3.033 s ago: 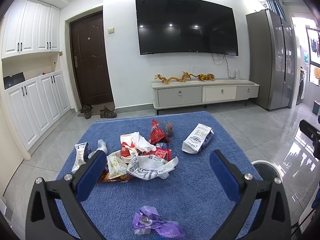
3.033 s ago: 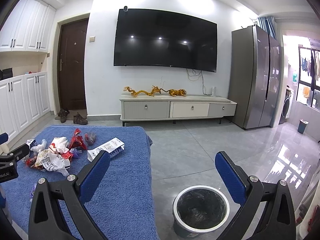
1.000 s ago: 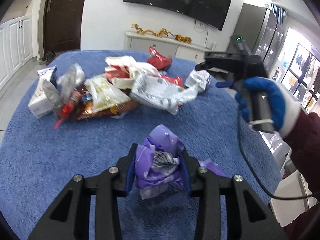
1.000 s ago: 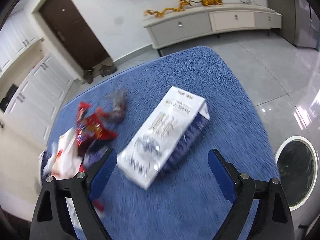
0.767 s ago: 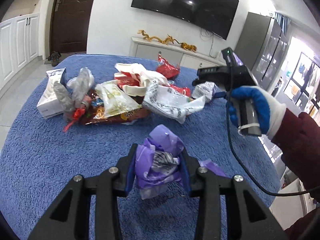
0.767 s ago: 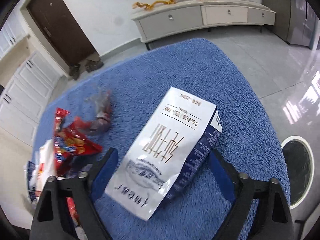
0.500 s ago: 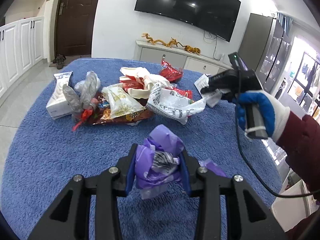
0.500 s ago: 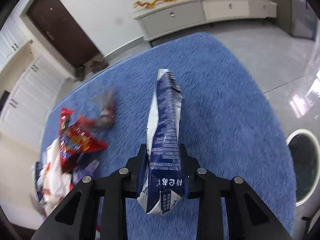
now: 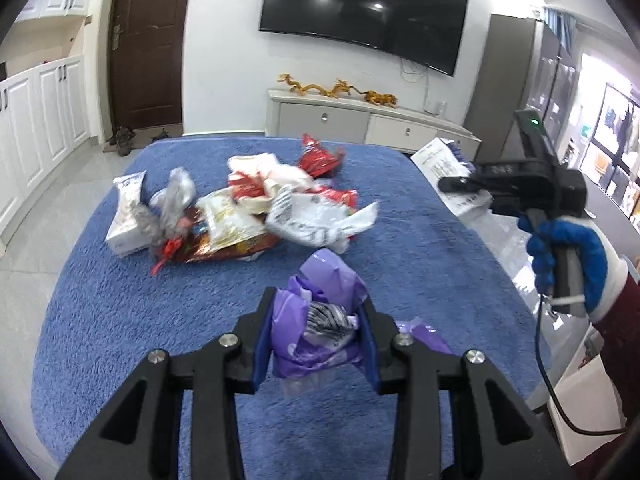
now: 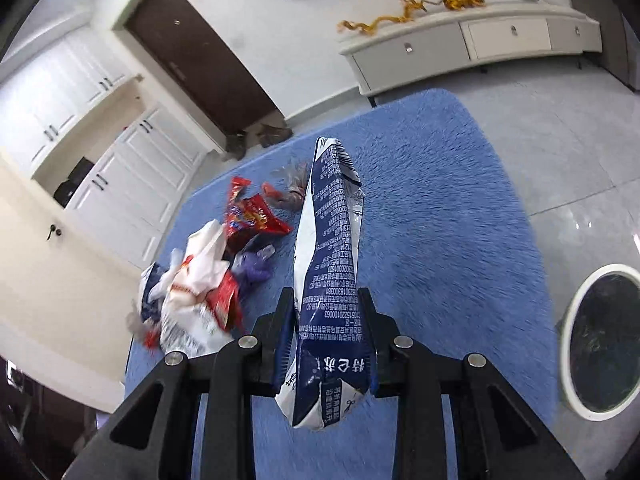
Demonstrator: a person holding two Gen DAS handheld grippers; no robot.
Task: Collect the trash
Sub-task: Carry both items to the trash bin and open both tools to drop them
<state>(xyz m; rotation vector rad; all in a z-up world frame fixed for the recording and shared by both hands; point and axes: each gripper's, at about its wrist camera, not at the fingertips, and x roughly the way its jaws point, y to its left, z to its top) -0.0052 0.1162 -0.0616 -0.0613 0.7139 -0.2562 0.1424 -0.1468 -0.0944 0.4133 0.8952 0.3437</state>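
The left gripper (image 9: 316,346) clamps a crumpled purple bag (image 9: 320,320) low in the frame's centre, above the blue rug (image 9: 120,320). Beyond it, mid-frame, lies the heap of wrappers (image 9: 256,216). The right gripper (image 10: 326,344) pinches a flattened blue-and-white carton (image 10: 328,280), which juts toward the frame's centre. The round trash bin (image 10: 600,340) sits on the floor at the right edge.

Purple wrapper (image 9: 320,320), navy-and-white printed carton (image 10: 330,280), red snack bag (image 10: 250,216), all over a blue carpet (image 10: 440,220).
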